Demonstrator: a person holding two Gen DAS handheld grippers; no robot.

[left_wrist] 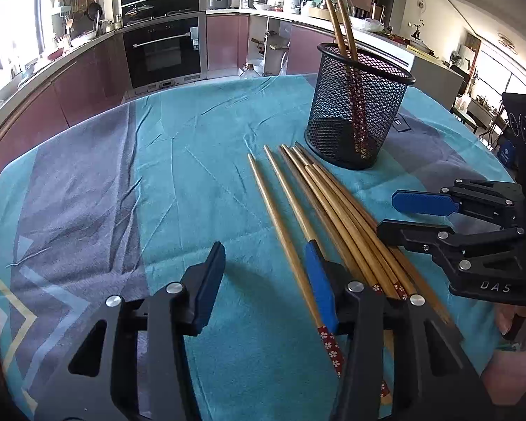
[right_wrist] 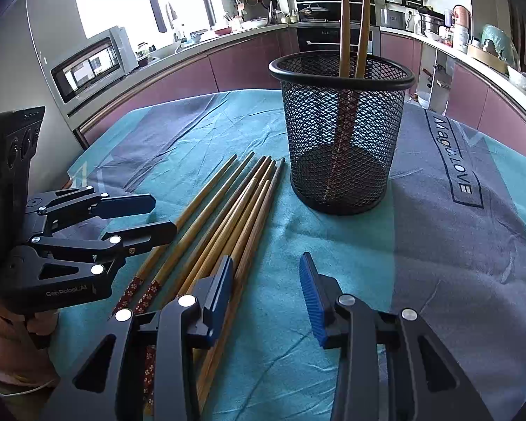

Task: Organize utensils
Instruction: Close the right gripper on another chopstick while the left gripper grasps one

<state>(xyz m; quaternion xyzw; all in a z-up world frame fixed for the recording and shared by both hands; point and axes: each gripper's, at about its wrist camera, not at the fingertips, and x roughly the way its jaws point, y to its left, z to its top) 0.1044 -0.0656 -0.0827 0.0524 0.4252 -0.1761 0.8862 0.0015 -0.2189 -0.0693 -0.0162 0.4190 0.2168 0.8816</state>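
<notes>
While a teal and grey cloth (left_wrist: 179, 147) covers the counter (left_wrist: 87, 133), a black mesh holder (left_wrist: 357, 105) stands upright on it at about one o'clock in the left wrist view, with two chopsticks (left_wrist: 336, 17) leaning inside. A loose bundle of chopsticks (left_wrist: 319, 203) lies flat just beside the holder's base, toward six o'clock. The left gripper (left_wrist: 266, 273) is spread wide, gripping nothing, one finger above the bundle. The right gripper (right_wrist: 266, 284) is likewise spread and empty, at the bundle's three o'clock edge.
</notes>
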